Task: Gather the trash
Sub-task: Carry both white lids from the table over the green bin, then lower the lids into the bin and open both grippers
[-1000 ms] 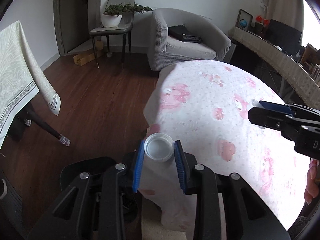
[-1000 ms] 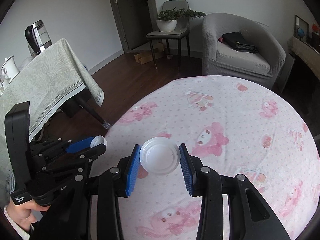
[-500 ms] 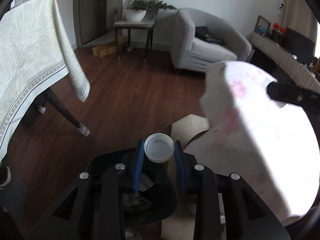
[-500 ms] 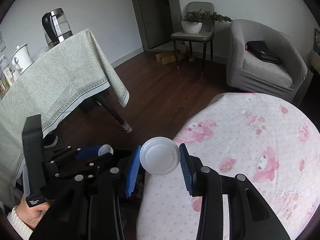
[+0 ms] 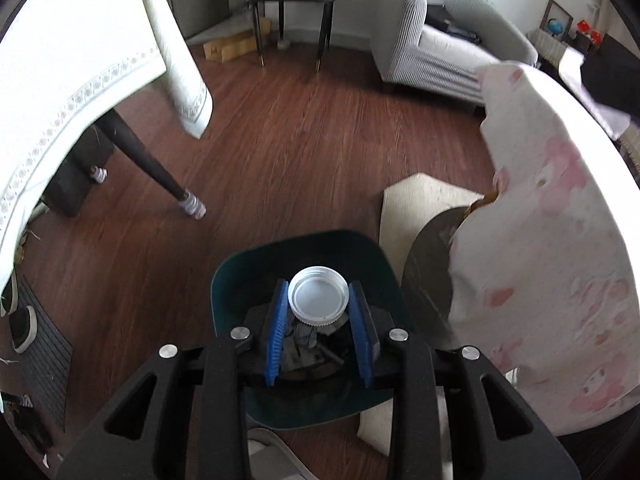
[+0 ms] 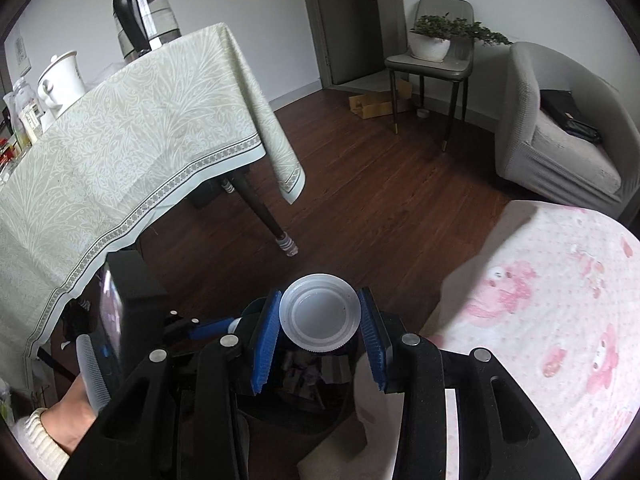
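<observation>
Grey armchair (image 6: 560,136), potted plant (image 6: 432,42) on chair (image 6: 430,62), kettle (image 6: 146,16)

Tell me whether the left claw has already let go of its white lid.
No. In the left wrist view the left claw grips the white lid between its blue pads, above the dark bin.

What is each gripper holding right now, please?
Left gripper: shut on a small white cap, above the trash bin.
Right gripper: shut on a larger white lid.
</observation>
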